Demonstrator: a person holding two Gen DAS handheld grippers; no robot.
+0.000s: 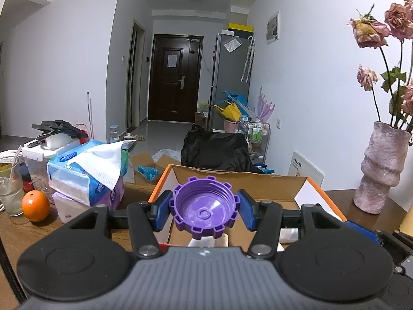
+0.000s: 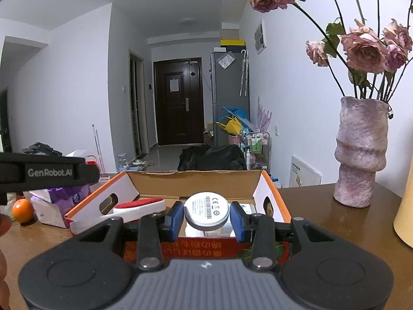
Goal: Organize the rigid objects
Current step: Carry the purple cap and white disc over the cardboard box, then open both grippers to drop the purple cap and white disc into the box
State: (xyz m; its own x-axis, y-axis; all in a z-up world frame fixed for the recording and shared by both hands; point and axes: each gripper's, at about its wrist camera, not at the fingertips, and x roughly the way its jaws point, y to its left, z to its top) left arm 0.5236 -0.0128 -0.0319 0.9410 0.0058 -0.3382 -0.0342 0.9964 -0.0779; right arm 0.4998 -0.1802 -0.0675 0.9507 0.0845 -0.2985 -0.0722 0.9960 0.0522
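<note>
My left gripper [image 1: 205, 210] is shut on a purple ridged cap [image 1: 205, 206], hollow side toward the camera, held over the near edge of an open cardboard box [image 1: 240, 180] with orange-edged flaps. My right gripper [image 2: 206, 215] is shut on a round white and silver disc [image 2: 206, 210] with a printed label, held above the same box [image 2: 196, 182]. Inside the box lie a white item with a red top [image 2: 140, 205] and a small white pack [image 2: 249, 209]. The left gripper's black body [image 2: 49, 173] shows at the left of the right wrist view.
On the brown table [image 1: 23, 235] stand tissue packs [image 1: 87, 175], an orange [image 1: 35, 206], a glass with a straw [image 1: 10, 191] and a plastic container [image 1: 41, 155] on the left. A pink vase of dried roses [image 2: 360, 152] stands at the right, with a yellow object [image 2: 405, 219] beside it.
</note>
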